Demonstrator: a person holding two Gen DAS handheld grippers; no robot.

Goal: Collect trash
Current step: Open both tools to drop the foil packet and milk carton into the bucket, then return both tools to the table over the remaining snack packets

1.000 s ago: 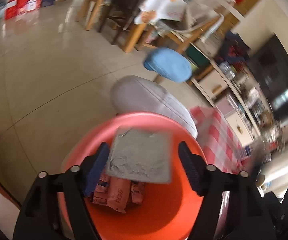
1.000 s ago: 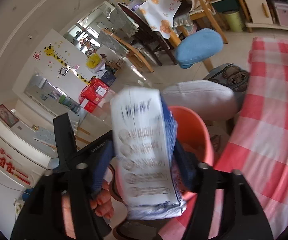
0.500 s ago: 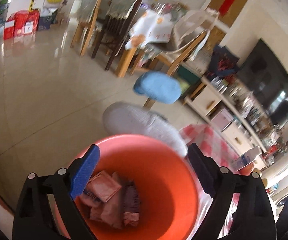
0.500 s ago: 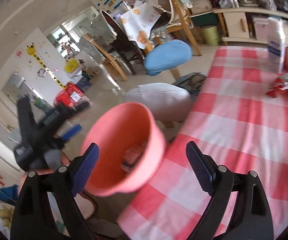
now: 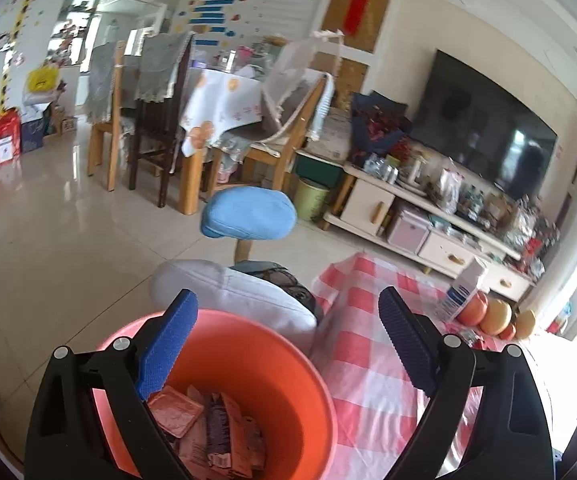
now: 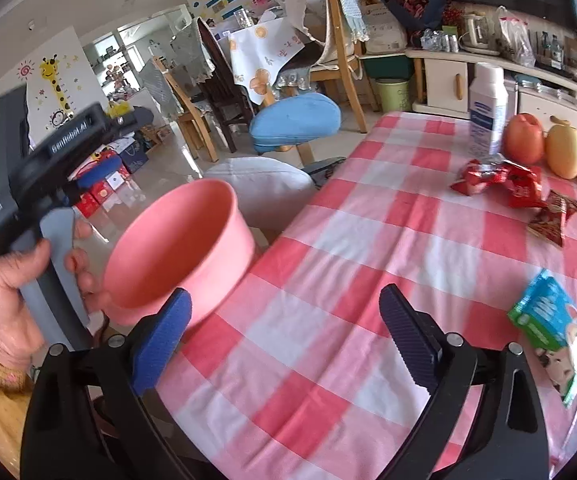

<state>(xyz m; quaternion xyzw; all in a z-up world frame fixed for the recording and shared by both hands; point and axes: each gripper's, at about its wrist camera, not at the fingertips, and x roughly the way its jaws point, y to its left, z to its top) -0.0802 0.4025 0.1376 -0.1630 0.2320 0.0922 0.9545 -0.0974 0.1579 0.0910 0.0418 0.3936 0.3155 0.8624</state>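
The left gripper (image 5: 288, 340) tilted down over the bucket (image 5: 248, 380), jaws spread and empty. The right gripper (image 6: 284, 332) angled down over the desk (image 6: 368, 240), its jaws opening with nothing between them.

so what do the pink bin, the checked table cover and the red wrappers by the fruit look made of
Pink bin: likely moulded plastic, with a smooth matte wall and an even rolled rim.
Checked table cover: probably wipe-clean vinyl or oilcloth; it lies flat with a faint sheen, though cloth cannot be ruled out.
Red wrappers: thin glossy film or foil, crinkled, with bright highlights.
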